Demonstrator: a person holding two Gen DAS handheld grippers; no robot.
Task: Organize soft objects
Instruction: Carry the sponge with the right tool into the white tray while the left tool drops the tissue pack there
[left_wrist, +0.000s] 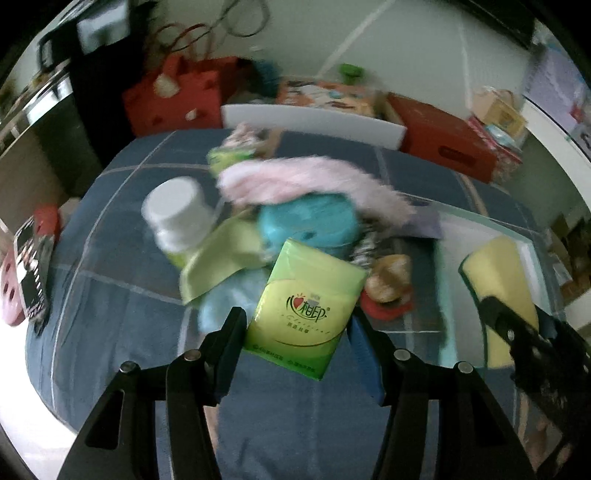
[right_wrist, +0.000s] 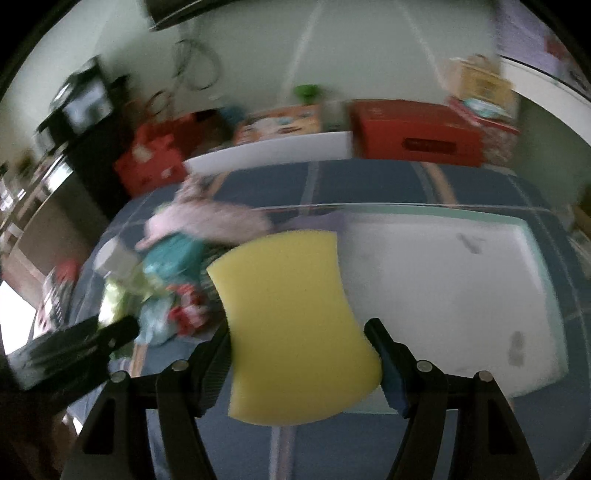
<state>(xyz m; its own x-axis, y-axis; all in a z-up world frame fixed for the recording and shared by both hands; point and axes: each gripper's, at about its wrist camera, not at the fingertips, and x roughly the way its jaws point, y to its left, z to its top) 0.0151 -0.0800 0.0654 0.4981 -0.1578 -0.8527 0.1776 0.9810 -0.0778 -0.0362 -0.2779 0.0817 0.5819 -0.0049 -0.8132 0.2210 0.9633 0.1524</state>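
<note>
Carrying looks like the step in hand: each gripper has one soft item lifted clear of the blue checked bedspread (left_wrist: 122, 295), and the clear bin (right_wrist: 480, 295) with a white floor is the likely destination.

In the left wrist view, the left gripper (left_wrist: 295, 332) has its jaws closed on a green tissue pack (left_wrist: 303, 314), a glossy, slightly pillowy plastic packet held by its two long sides, tilted, above the near edge of the pile.

In the right wrist view, the right gripper (right_wrist: 299, 354) has its jaws pinched on a yellow sponge (right_wrist: 291, 325), a matte, waisted block that bulges between the pads. It hangs over the bin's left rim, not yet inside.

The pile (left_wrist: 295, 206) lies mid-bedspread, left of the bin: a fluffy pink cloth, a smooth teal rounded piece, a pale green sheet, a light blue cloth, and a hard white-capped bottle (left_wrist: 177, 221) at its left edge.

Next, I judge, the sponge must travel right and down until it sits over the white floor before the jaws part. The tissue pack would follow, laid beside it, not on top. Both items compress easily, so a light release should do.
</note>
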